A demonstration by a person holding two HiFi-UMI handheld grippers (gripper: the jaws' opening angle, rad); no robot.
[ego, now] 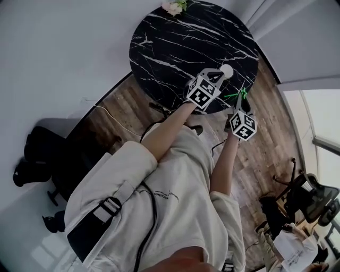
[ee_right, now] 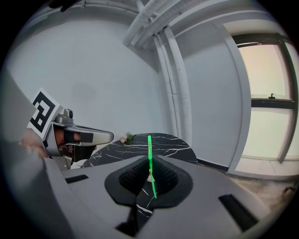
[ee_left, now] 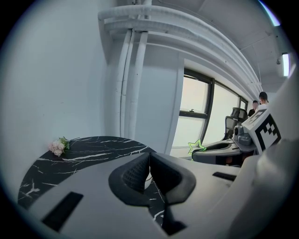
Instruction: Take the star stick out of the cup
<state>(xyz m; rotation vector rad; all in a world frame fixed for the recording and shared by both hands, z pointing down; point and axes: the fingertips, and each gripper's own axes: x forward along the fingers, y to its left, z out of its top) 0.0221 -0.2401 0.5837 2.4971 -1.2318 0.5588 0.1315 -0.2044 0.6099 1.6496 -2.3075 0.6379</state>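
Star stick [ee_right: 149, 144]: thin, bright green, held upright between the fingers [ee_right: 133, 173] of the right gripper [ee_right: 150, 163], its shaft showing above and below the pads; it is out of the cup
Right fingers: almost together, clamped on the stick's shaft
Star [ee_left: 196, 147]: green outline at the stick's end, poking out past the right gripper's tips in the left gripper view
Left gripper [ee_left: 149, 158]: fingers [ee_left: 134, 175] closed against each other, with nothing gripped that can be made out
Cup [ego: 227, 70]: small, white, round from above, just beyond the left gripper's tip near the table's edge, apart from the stick; whether anything touches it cannot be told
Grippers together: side by side, the left one over the table's rim, the right one just off it above the floor
Table [ego: 175, 37]: round, with a black marble top veined in white
Flowers [ego: 173, 6]: small pale pink bunch lying at the table's far edge
Floor [ego: 265, 154]: wood planks
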